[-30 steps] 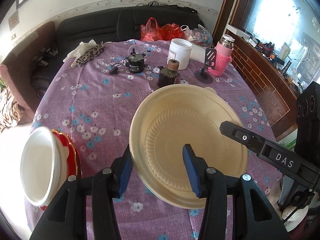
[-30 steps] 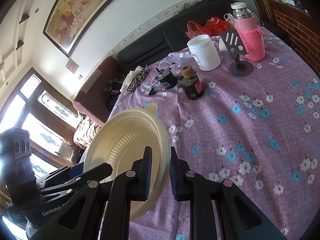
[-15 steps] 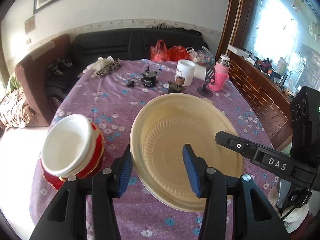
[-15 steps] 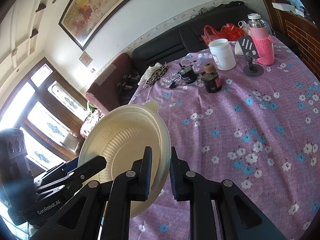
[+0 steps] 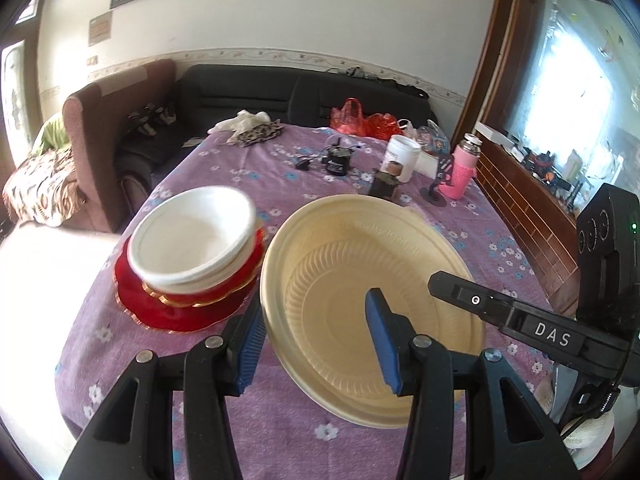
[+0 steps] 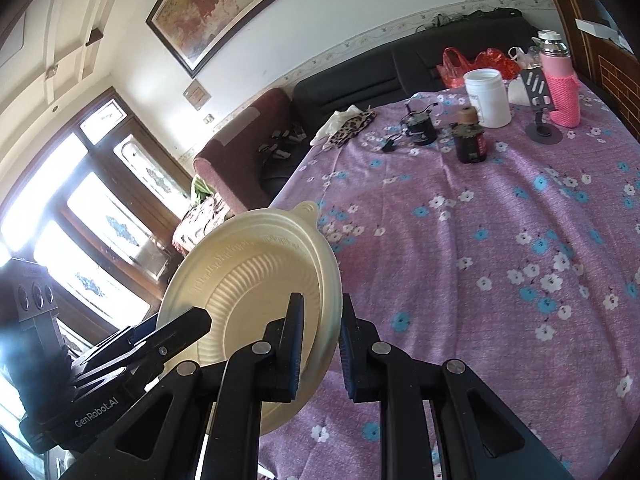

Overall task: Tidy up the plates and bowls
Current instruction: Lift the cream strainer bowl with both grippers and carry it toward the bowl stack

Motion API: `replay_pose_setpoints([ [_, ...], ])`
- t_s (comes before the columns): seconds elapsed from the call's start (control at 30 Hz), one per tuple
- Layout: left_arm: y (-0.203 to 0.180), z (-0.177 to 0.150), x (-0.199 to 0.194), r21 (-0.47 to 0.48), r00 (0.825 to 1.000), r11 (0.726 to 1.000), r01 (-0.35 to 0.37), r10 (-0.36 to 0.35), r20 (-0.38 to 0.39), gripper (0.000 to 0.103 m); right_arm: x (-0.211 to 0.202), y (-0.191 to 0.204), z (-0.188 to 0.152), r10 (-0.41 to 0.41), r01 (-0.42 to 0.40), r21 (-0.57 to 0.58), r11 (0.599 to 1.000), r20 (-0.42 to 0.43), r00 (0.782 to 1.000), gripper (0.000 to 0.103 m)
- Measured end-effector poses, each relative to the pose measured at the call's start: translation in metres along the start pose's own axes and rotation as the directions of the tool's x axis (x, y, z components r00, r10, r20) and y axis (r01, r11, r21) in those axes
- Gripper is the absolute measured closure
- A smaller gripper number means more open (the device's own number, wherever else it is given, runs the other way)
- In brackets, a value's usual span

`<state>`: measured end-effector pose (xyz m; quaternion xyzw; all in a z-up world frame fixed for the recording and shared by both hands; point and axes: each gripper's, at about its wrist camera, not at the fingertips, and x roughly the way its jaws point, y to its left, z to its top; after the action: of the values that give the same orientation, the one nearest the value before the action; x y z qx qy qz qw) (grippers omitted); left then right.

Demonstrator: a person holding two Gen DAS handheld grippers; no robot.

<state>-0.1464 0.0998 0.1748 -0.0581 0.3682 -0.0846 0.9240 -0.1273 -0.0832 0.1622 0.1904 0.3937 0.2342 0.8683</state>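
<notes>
A large cream plastic plate is held tilted above the purple flowered table. My right gripper is shut on its rim and also shows in the left wrist view. My left gripper is open, its blue-padded fingers on either side of the plate's near edge; whether they touch it I cannot tell. To the left a white bowl sits stacked on red plates with gold edges on the table.
At the table's far end stand a white jar, a pink flask, a phone stand, two dark jars and red bags. A dark sofa lies behind; a brick ledge is to the right.
Both grippers and the cream plate have risen and pulled back from the table. The bowl-and-red-plate stack has come further into the left wrist view, now beside the plate.
</notes>
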Motion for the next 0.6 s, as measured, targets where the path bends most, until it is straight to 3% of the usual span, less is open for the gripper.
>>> replay_pose_setpoints([
  [0.2, 0.03, -0.013, -0.01, -0.037, 0.998, 0.998, -0.048, 0.05, 0.036, 0.056, 0.025, 0.023, -0.007, 0.011, -0.012, -0.046, 0.999, -0.037, 0.999, 0.085],
  [0.6, 0.088, -0.006, -0.025, -0.091, 0.982, 0.986, -0.143, 0.153, 0.113, 0.056, 0.079, 0.079, 0.001, 0.031, -0.041, -0.125, 0.991, -0.081, 0.996, 0.085],
])
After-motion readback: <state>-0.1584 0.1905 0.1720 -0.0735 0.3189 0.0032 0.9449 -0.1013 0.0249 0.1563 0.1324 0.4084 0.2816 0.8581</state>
